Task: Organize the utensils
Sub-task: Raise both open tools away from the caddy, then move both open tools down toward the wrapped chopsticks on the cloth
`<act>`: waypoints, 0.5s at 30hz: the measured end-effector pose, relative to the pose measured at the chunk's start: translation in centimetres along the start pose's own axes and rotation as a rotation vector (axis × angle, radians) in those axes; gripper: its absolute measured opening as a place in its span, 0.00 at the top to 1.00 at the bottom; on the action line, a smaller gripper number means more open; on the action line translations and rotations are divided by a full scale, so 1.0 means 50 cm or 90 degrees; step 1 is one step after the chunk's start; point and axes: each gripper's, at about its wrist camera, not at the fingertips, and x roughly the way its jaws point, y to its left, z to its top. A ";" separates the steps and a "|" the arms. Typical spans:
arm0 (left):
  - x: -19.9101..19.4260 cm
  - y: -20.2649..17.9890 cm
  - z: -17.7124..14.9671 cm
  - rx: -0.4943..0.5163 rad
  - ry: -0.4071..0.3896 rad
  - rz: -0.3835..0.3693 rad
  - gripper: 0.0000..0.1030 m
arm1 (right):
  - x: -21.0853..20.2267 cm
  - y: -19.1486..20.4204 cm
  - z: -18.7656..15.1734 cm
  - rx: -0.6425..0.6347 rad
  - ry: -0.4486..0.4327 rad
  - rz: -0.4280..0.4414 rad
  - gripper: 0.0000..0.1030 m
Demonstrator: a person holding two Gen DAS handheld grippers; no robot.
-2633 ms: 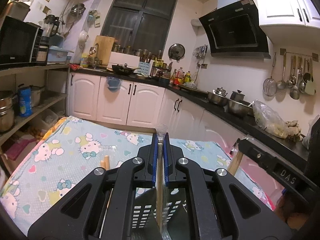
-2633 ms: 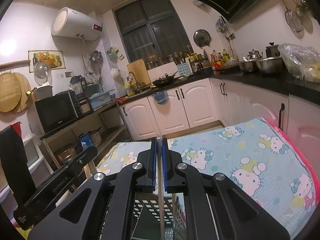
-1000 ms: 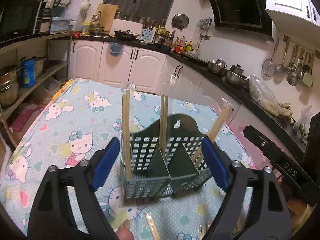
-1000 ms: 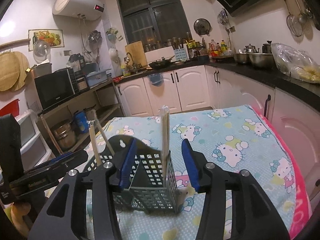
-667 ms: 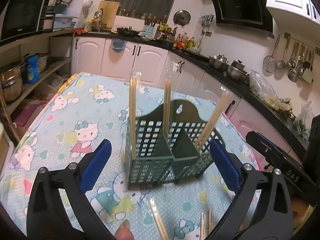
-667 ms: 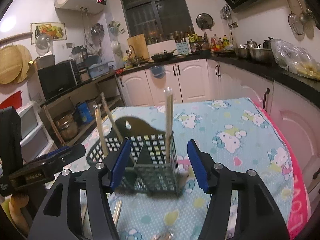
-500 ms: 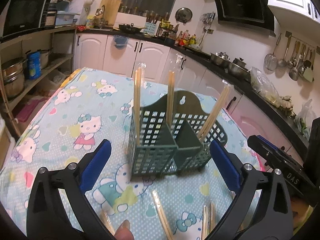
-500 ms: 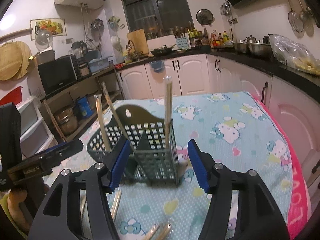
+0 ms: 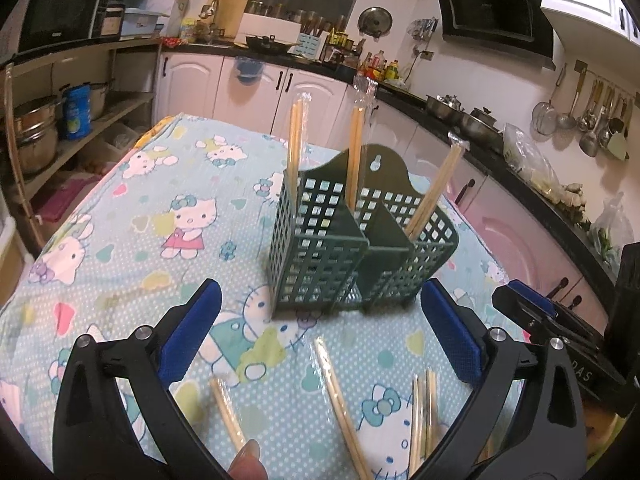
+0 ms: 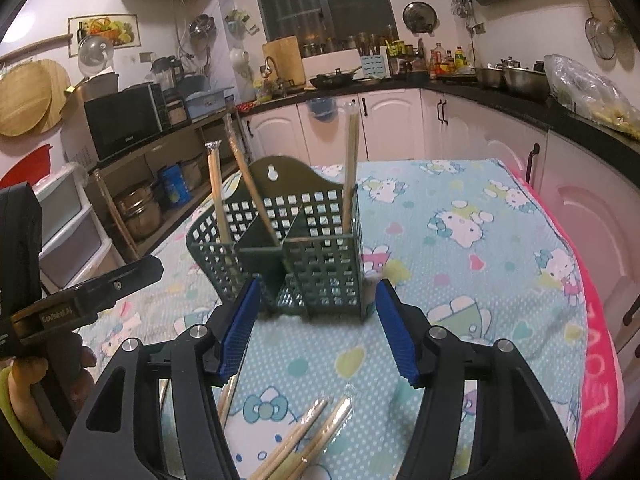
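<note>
A dark green mesh utensil caddy [image 9: 320,248] stands on the table; it also shows in the right wrist view [image 10: 320,264]. Three wrapped chopstick pairs stand in it [image 9: 295,140] [image 9: 354,152] [image 9: 436,192]. More wrapped chopsticks lie on the cloth in front [image 9: 340,400] [image 9: 422,416] [image 9: 226,412] and in the right wrist view [image 10: 304,436]. My left gripper [image 9: 320,332] is open and empty, in front of the caddy. My right gripper [image 10: 318,320] is open and empty, near the caddy's front. The right gripper's tip shows at right in the left wrist view [image 9: 532,312].
The table has a blue Hello Kitty cloth [image 9: 140,208] with a pink edge at right [image 10: 596,360]. White kitchen cabinets [image 9: 248,88] and a dark counter with pots [image 9: 472,120] run behind. Open shelves with pots stand at left [image 9: 40,132].
Both grippers, shut on wrapped chopsticks over the caddy 2.6 s ago, have opened and pulled back. The chopsticks now stand in the caddy. Loose chopsticks came into view in front.
</note>
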 end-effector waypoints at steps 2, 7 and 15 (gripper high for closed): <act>-0.003 0.006 -0.006 -0.004 0.004 0.001 0.11 | -0.002 0.001 -0.008 0.000 0.007 -0.001 0.44; -0.010 0.019 -0.024 -0.012 0.011 0.009 0.11 | -0.007 0.003 -0.024 -0.002 0.022 -0.001 0.44; -0.019 0.037 -0.054 -0.020 0.027 0.021 0.11 | -0.017 0.005 -0.049 -0.006 0.041 -0.005 0.44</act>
